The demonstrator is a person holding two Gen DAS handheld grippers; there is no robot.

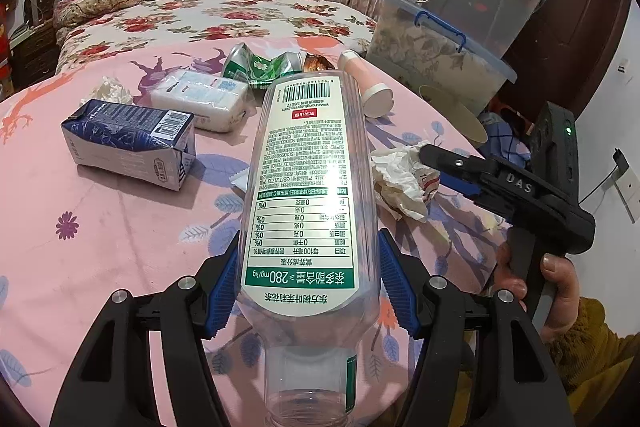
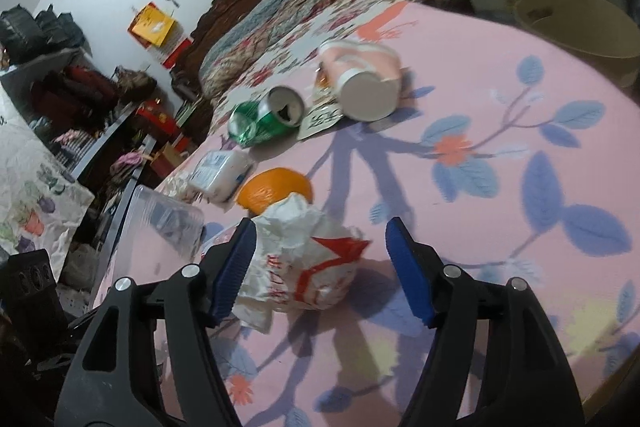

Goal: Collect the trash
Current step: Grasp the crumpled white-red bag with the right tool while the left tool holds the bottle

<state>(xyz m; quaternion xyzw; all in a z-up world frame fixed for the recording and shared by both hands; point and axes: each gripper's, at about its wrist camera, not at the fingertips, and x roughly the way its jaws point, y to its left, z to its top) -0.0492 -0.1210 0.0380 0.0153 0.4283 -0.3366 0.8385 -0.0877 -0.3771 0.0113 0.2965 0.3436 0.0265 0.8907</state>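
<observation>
Left tongs (image 1: 308, 283) grip bottle (image 1: 308, 187) | right tongs (image 2: 320, 271) straddle wrapper (image 2: 304, 259)

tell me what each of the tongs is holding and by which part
The left tongs clamp the clear plastic bottle by the lower end of its labelled body, near the shoulder. The right tongs hold nothing; they stand open around the crumpled wrapper.

Bare pink cloth (image 2: 500, 75) right of wrapper (image 2: 304, 263) — orange (image 2: 276, 187), can (image 2: 266, 119) crowd behind.
</observation>
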